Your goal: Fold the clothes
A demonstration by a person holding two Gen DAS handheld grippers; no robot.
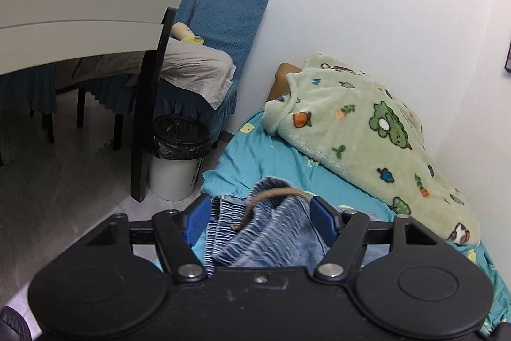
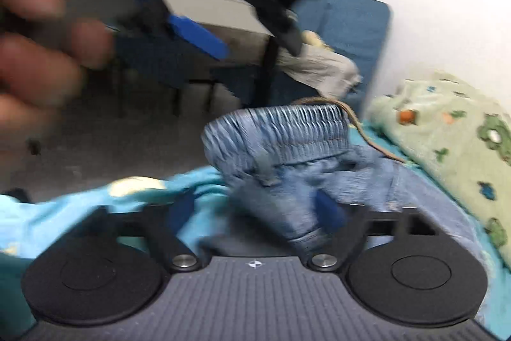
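- On the turquoise bed sheet point(image 1: 252, 149), a pair of blue denim shorts point(image 2: 287, 143) lies bunched, its elastic waistband raised and a brown drawstring point(image 1: 255, 206) trailing across it.
- Left gripper point(image 1: 260, 219): jaws stand apart, one blue pad on either side of the gathered waistband. Whether the pads press on the cloth cannot be determined; the fabric fills most of the gap.
- Right gripper point(image 2: 255, 210): jaws stand wide apart, with the lower part of the shorts between them; the view is blurred, and the pads do not appear to clamp the cloth.
- In the right wrist view, a hand point(image 2: 41, 37) holding the left gripper shows at upper left, above the shorts.
- Beside the shorts, toward the white wall point(image 1: 367, 5), lies a green fleece blanket point(image 1: 367, 123) with a cartoon print.
- Beyond the sheet's far edge stands a white waste bin point(image 1: 175, 162) with a black liner, next to a dark table leg point(image 1: 150, 104).
- Behind the bin, chairs with blue quilted covers point(image 1: 230, 21) stand against the wall.
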